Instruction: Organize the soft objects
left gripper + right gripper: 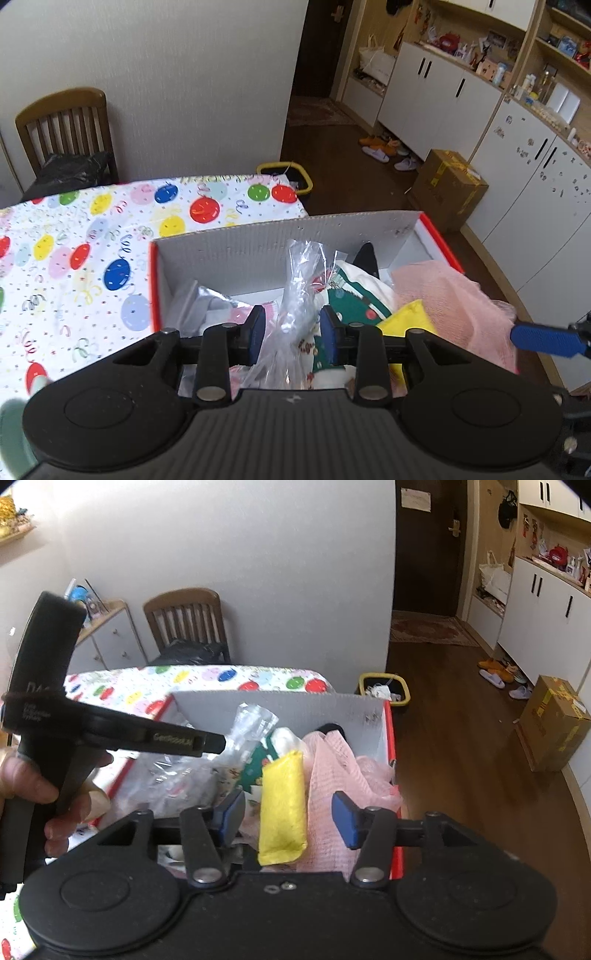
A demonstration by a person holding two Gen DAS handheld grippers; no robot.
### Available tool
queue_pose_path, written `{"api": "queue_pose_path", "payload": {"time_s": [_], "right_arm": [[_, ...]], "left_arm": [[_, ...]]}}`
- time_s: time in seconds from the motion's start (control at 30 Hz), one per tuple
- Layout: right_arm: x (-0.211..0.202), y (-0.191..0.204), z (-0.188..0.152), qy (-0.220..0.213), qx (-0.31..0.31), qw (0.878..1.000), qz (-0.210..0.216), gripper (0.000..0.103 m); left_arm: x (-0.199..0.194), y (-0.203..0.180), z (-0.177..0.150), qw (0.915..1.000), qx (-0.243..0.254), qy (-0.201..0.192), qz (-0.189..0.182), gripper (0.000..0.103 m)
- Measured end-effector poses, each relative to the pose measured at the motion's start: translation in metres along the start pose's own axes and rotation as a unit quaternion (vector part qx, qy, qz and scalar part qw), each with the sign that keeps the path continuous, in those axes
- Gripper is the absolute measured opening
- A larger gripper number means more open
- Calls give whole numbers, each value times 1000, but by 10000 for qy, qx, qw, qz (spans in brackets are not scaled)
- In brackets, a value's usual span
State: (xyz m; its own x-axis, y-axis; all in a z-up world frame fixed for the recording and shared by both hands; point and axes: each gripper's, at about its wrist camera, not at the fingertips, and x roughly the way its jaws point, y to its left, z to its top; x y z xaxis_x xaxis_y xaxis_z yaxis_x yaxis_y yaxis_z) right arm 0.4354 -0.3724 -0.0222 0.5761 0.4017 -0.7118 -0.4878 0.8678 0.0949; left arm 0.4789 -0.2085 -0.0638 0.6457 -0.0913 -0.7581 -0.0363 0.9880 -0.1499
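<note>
Both claws, left (292, 334) and right (288, 818), hang spread over your box (258, 240), bag (295, 295) and yellow cloth (282, 808) loose between them.

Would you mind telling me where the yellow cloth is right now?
The yellow cloth lies in the cardboard box, between the pink towel on its right and the clear plastic bag on its left, in the right wrist view.

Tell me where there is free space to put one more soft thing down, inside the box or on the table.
The balloon tablecloth left of the box lies bare up to the chair. Inside the box, only the far right corner, behind the pink cloth, shows bare floor. The middle is crowded: plastic bag, yellow cloth and green patterned cloth lie packed together.
</note>
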Motion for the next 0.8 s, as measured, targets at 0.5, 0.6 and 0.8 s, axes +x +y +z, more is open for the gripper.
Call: {"api": "queue_pose_path", "payload": {"time_s": [0.5,0.6,0.8], "right_arm": [[-62,21,-4,-650,-3,9973,335,67],[-70,27,-9,-752,61,9967,289,72],[-85,37,-19,-861,126,9959,266,83]], "left_arm": [[-114,-10,-39,9945,491,-921,67,71],[-135,-12,-49,9915,554,-1175,79,73],[-160,-8,-62,9896,604,-1302,43,74]]}}
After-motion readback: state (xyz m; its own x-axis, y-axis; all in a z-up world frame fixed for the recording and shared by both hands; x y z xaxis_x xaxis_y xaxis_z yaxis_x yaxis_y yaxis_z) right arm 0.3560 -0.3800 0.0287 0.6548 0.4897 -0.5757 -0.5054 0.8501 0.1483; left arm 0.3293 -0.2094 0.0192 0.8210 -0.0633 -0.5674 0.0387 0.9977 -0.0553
